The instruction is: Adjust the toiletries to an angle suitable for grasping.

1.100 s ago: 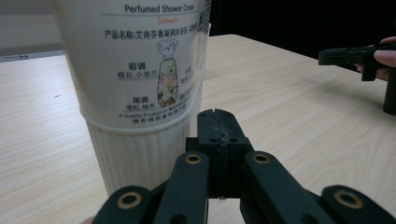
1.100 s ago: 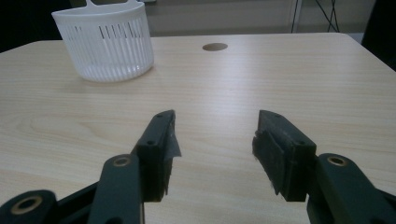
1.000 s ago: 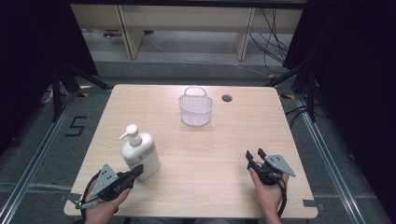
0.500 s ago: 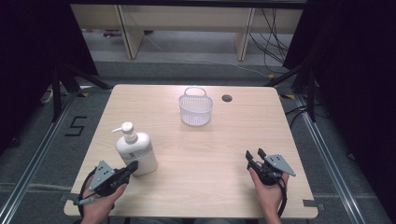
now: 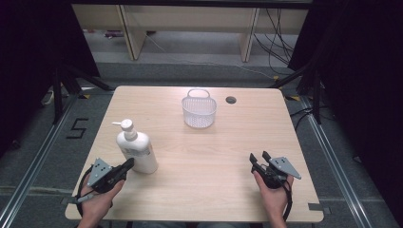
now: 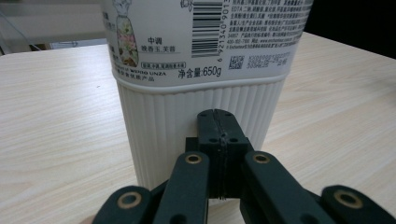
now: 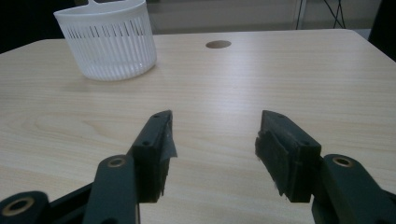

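A white pump bottle (image 5: 138,149) stands upright on the left half of the wooden table (image 5: 204,156), its nozzle pointing left. My left gripper (image 5: 129,164) is shut with nothing between its jaws, its tip at the foot of the bottle on the near-left side. In the left gripper view the closed jaws (image 6: 217,126) sit right in front of the bottle's ribbed base (image 6: 201,93); whether they touch it is unclear. My right gripper (image 5: 259,156) rests near the front right of the table, open. Its jaws (image 7: 214,140) stand wide apart over bare wood.
A small white slotted basket (image 5: 198,111) with a handle stands at the back middle of the table, also in the right gripper view as the basket (image 7: 107,42). A round cable hole (image 5: 231,99) lies right of it. The table's front edge is close to both hands.
The bottle and my left gripper have shifted a little to the left and farther from the front edge. The right gripper has stayed still.
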`<state>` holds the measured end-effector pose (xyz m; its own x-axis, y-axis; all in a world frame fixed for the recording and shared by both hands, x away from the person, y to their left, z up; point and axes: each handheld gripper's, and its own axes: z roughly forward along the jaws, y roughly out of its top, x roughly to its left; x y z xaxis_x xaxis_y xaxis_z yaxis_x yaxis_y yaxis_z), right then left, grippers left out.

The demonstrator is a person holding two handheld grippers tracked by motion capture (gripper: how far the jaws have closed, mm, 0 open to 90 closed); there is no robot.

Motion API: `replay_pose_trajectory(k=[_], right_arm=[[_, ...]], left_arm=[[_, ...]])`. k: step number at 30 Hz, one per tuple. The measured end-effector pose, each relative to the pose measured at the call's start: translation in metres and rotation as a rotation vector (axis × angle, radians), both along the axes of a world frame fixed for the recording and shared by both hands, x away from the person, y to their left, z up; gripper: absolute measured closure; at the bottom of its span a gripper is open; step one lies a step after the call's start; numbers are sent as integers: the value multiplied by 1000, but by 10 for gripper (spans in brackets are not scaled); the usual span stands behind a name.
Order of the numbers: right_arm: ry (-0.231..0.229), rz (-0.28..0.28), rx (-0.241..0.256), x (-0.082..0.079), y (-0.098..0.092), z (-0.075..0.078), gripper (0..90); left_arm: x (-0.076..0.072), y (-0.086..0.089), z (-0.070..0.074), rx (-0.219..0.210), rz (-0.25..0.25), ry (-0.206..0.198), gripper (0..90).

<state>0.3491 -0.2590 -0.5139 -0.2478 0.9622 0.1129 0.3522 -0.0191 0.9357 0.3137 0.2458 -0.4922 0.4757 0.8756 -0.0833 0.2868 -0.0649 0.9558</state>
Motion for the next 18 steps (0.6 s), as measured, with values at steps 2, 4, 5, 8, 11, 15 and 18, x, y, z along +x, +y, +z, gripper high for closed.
replay_pose_trajectory(k=[2, 4, 5, 8, 11, 15, 18], right_arm=[[-19, 2, 16, 1, 0, -1, 447], [-16, 1, 19, 1, 0, -1, 435], [-16, 1, 19, 1, 0, -1, 435], [-6, -16, -3, -1, 0, 0, 410], [-24, 4, 8, -1, 0, -1, 398], [-30, -10, -6, -1, -1, -1, 388], [-17, -2, 30, -1, 0, -1, 386]], left_arm=[[1, 1, 0, 5, 10, 4, 893], [2, 1, -1, 4, 16, 1, 892], [2, 1, -1, 4, 16, 1, 892], [0, 2, -2, -2, 23, -2, 875], [-2, 2, -1, -15, 29, -15, 823], [-14, 4, 6, -38, 34, -65, 682], [-20, 5, 16, -87, 72, -114, 575]])
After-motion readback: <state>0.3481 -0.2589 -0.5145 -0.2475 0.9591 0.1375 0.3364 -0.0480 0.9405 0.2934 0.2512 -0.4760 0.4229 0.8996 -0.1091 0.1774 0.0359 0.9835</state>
